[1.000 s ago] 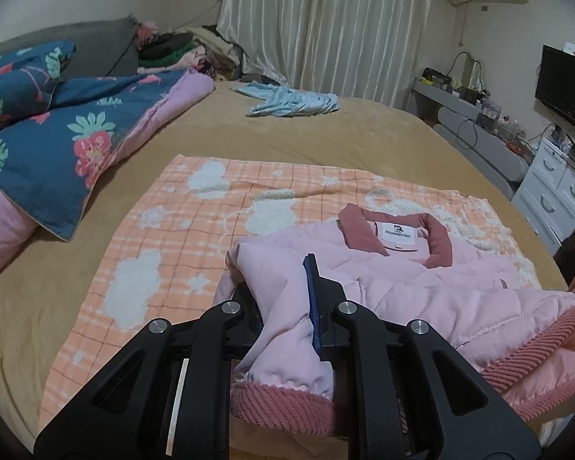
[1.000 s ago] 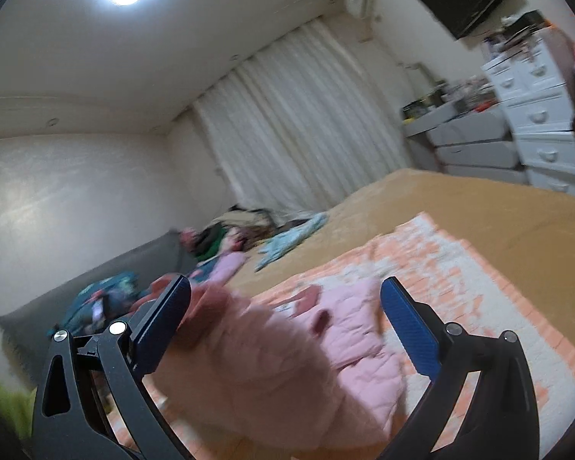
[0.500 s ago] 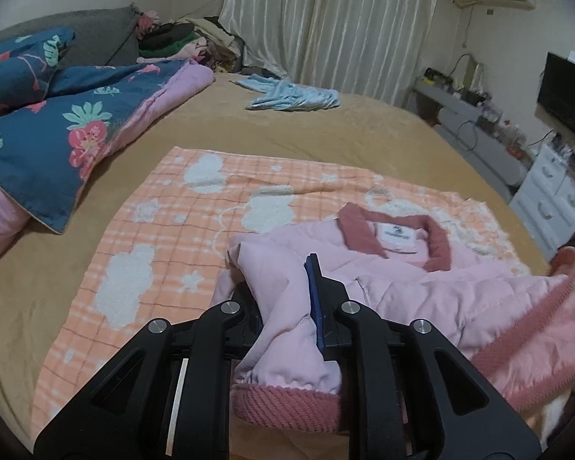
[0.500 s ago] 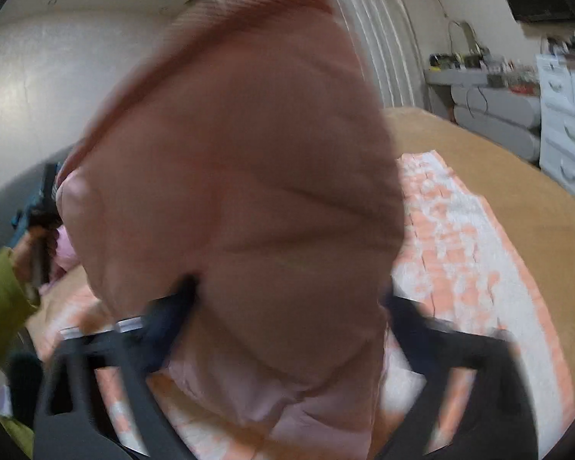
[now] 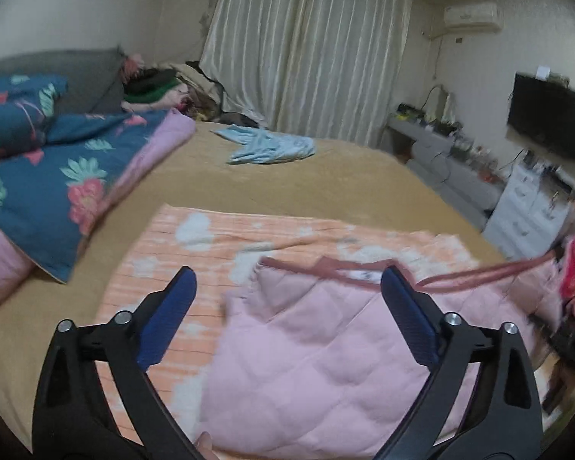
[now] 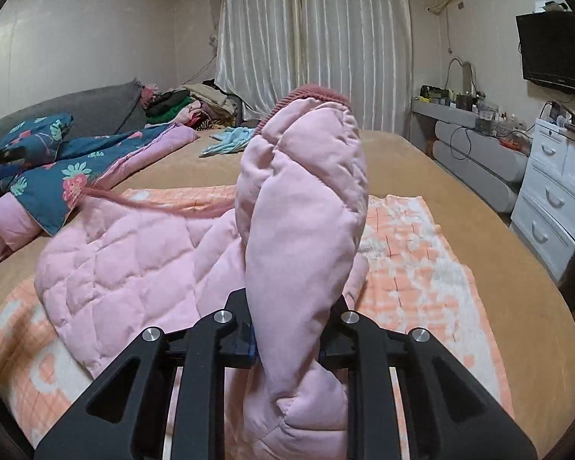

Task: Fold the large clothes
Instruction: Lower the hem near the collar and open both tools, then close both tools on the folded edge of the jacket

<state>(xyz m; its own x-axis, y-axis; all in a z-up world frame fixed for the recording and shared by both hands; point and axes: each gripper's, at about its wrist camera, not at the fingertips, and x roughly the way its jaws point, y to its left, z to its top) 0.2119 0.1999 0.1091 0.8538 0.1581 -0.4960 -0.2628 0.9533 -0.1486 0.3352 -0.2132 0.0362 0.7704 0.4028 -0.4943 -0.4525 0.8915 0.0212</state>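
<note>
A pink quilted jacket (image 5: 326, 345) with dusty-rose ribbed trim lies on an orange checked blanket (image 5: 195, 237) on the bed. My left gripper (image 5: 287, 274) hovers just above the jacket's left part, its jaws opening wide, with nothing pressed between the blue pads. In the right wrist view, my right gripper (image 6: 289, 341) is closing tight on a sleeve (image 6: 303, 191) of the jacket, which stands up in front of the lens, ribbed cuff on top. The jacket's body (image 6: 134, 260) lies rumpled to the left of that sleeve. The right pads are hidden by the fabric.
A blue floral quilt (image 5: 46, 184) lies at the bed's left side. A light blue garment (image 5: 268, 149) rests on the tan bedspread (image 5: 345, 184) farther back, and piled clothes (image 6: 188, 107) sit by the curtain. White drawers (image 6: 556, 199) stand to the right of the bed.
My left gripper let go of the jacket's left sleeve, opened wide and rose. My right gripper swung down level with the bed and shut on the other sleeve.
</note>
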